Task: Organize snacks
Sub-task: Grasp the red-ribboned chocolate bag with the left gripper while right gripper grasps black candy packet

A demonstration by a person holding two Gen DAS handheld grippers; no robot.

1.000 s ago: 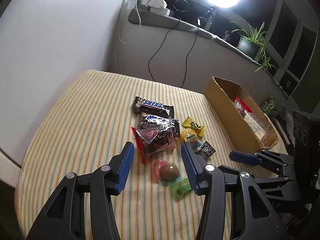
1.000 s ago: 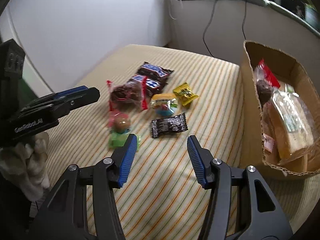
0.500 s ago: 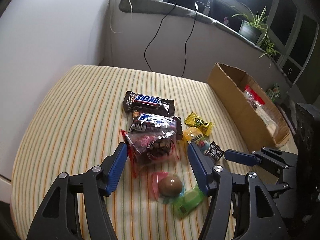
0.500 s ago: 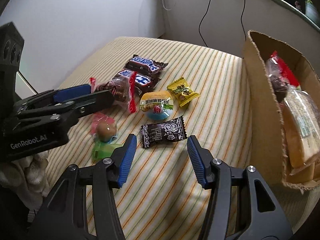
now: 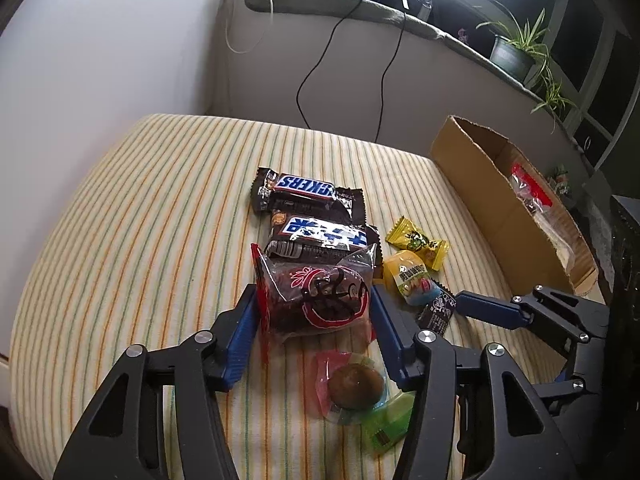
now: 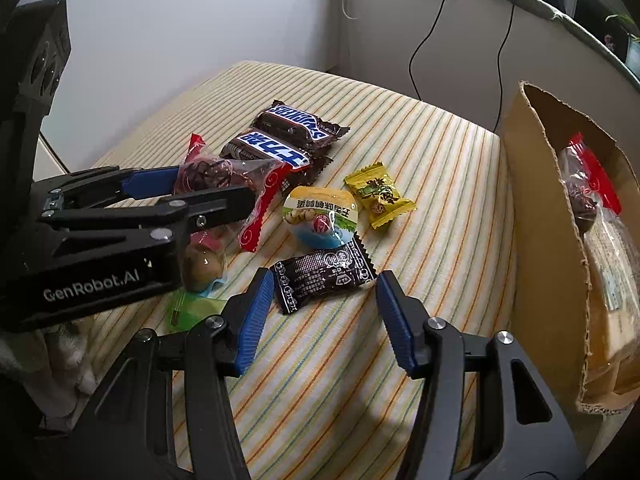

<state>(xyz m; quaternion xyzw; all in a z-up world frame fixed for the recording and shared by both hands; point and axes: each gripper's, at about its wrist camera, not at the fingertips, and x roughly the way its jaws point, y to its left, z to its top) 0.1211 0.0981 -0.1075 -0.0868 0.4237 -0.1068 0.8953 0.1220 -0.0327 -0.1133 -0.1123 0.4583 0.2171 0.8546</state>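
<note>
Snacks lie on a striped cloth. My left gripper (image 5: 310, 320) is open, its blue pads on either side of a clear red-edged bag of dark sweets (image 5: 316, 300), also in the right wrist view (image 6: 208, 170). My right gripper (image 6: 322, 312) is open just before a black candy wrapper (image 6: 324, 274). Two Snickers bars (image 5: 308, 196) (image 5: 324, 236), a yellow candy (image 6: 378, 194), a yellow-blue jelly cup (image 6: 320, 216) and a brown ball sweet (image 5: 354, 386) lie around. A cardboard box (image 6: 540, 240) at the right holds packets.
A green packet (image 5: 386, 426) lies under the ball sweet. Black cables hang down the wall behind the table. A potted plant (image 5: 514, 54) stands on the ledge. The table's left edge runs along a white wall.
My left gripper has moved forward so its open jaws now flank the red-edged bag. My right gripper has moved forward and left toward the black wrapper.
</note>
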